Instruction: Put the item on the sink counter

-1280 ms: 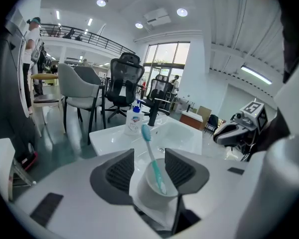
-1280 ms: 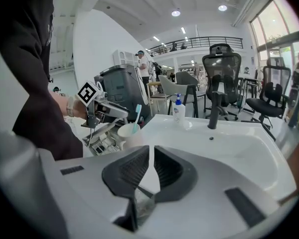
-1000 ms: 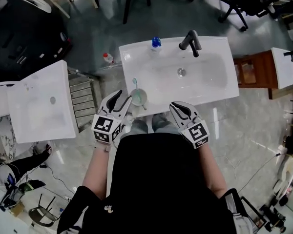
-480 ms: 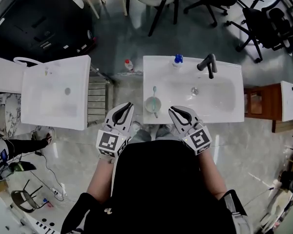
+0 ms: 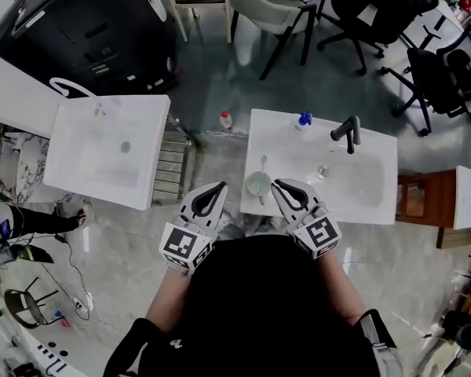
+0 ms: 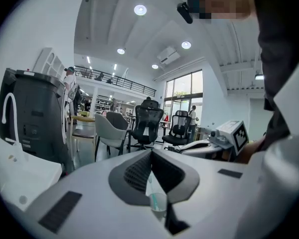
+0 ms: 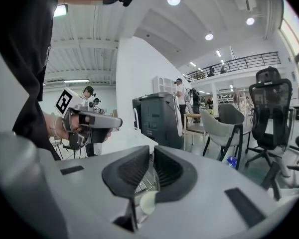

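Note:
A pale green cup (image 5: 259, 184) with a toothbrush in it stands on the front left corner of the white sink counter (image 5: 377, 203). My left gripper (image 5: 219, 188) hovers just left of the counter, apart from the cup. Its jaws have just been closing and are now shut with nothing between them. My right gripper (image 5: 277, 185) is shut and empty just right of the cup. In the left gripper view the left gripper (image 6: 151, 154) points level, with the cup (image 6: 158, 203) showing below its jaws. The right gripper (image 7: 152, 152) likewise shows the cup (image 7: 146, 202) beneath it.
A black faucet (image 5: 347, 132) and a blue-capped bottle (image 5: 304, 119) stand at the counter's back. A second white basin (image 5: 110, 151) stands to the left, with a red-capped bottle (image 5: 225, 121) on the floor between. Chairs (image 5: 275, 10) and a black machine (image 5: 94, 30) stand beyond.
The left gripper's jaws went from wide open beside the cup to shut, empty. Both grippers rose and drew back a little. The cup stays on the counter.

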`<state>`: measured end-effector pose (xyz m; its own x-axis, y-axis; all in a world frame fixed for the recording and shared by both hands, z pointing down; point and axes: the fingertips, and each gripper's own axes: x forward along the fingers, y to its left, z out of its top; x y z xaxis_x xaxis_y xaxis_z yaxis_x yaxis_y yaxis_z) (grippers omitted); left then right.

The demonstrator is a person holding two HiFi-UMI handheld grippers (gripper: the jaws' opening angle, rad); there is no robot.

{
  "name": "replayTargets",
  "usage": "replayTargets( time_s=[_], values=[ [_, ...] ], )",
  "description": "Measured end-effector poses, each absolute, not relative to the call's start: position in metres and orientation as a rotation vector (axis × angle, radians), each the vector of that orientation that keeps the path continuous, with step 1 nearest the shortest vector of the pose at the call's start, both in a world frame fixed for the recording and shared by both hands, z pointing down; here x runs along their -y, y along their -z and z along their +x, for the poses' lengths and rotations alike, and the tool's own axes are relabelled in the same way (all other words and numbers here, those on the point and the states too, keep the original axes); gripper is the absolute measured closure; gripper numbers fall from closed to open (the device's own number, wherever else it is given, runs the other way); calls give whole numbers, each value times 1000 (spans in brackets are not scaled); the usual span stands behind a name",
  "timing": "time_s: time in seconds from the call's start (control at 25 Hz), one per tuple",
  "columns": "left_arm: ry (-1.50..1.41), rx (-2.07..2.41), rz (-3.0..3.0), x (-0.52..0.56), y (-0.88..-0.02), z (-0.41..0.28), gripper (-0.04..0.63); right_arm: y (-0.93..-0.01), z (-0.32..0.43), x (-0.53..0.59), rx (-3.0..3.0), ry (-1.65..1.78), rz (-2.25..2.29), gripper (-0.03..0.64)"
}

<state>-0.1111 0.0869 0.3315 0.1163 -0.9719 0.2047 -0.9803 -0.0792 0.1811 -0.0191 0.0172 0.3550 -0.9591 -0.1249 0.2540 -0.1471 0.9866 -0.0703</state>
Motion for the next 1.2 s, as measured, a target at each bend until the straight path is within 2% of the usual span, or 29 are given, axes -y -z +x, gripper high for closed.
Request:
replayTargets(
  time_s=[0.4,1.2],
  values=[
    [49,1996,2070,-93,-318,-125,574,-345,-28,-15,2914,-193,180,569],
    [-6,1969,2053,-80,-333,-132,574,-342,-26,-4,2895,-186,243,571]
  ],
)
